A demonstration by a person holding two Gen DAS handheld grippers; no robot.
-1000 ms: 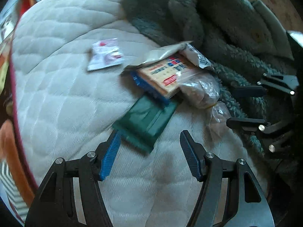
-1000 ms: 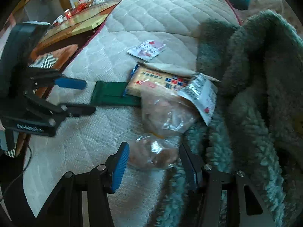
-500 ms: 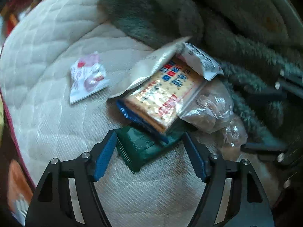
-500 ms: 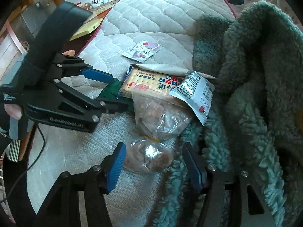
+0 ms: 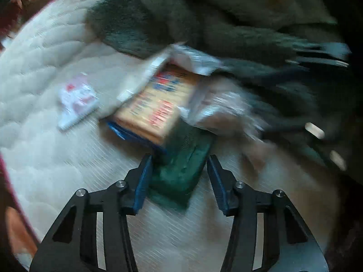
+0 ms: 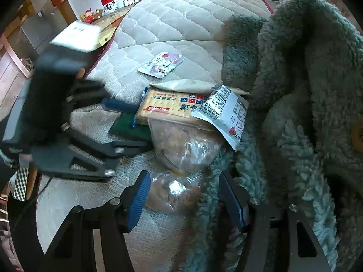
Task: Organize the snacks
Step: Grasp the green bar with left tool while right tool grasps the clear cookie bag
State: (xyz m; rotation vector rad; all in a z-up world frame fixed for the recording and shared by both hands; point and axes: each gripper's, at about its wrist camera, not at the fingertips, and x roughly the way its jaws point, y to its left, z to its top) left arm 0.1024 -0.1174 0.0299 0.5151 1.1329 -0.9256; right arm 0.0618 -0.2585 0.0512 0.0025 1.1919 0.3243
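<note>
On the quilted cream mattress, the left gripper is closing around a flat dark-green foil packet; the right gripper straddles a clear bag, jaws apart

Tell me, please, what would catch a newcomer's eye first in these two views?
The heap of snacks on the quilted mattress: a cracker pack lying over a dark green packet, with clear bags of nuts in front. The left gripper is closing around the green packet, its near end between the jaws. A fluffy grey-green coat fills the right side, and the right gripper straddles the nearest small clear bag at the coat's edge.
</note>
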